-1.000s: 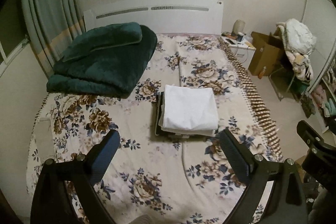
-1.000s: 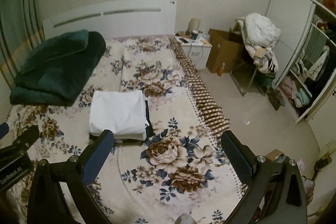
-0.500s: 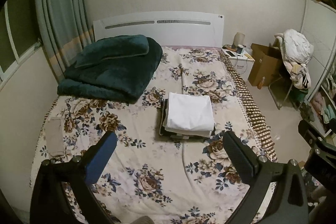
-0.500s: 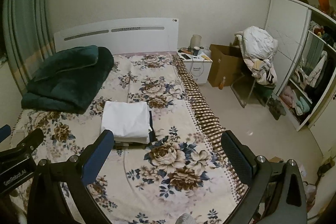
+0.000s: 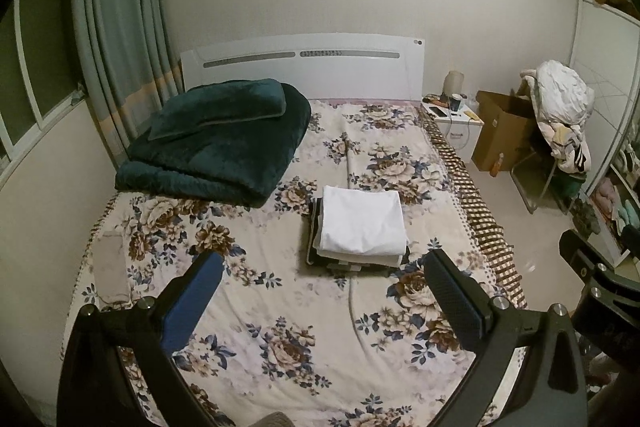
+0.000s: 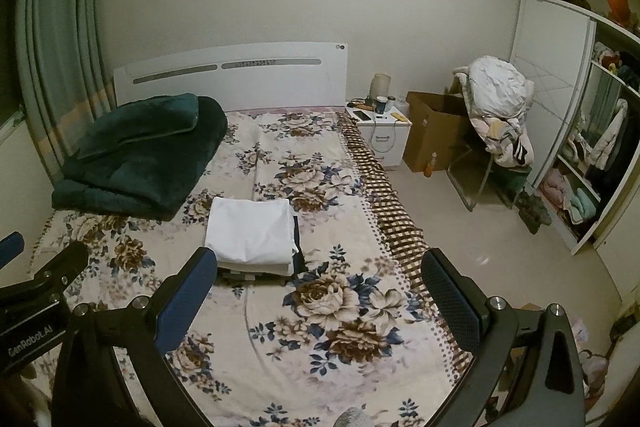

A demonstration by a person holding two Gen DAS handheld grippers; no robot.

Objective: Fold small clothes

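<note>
A stack of folded clothes, white pieces on top of dark ones, lies in the middle of the floral bed. It also shows in the right wrist view. My left gripper is open and empty, held well back above the foot of the bed. My right gripper is open and empty, also held back above the bed, to the right of the stack. A small beige cloth lies flat at the bed's left edge.
A folded dark green blanket lies at the head of the bed, left. A white nightstand, a cardboard box and a chair heaped with laundry stand to the right. An open wardrobe is at far right.
Both grippers have pulled back and risen away from the stack, so the bed and stack look smaller and more of the wall shows. The stack has not moved.
</note>
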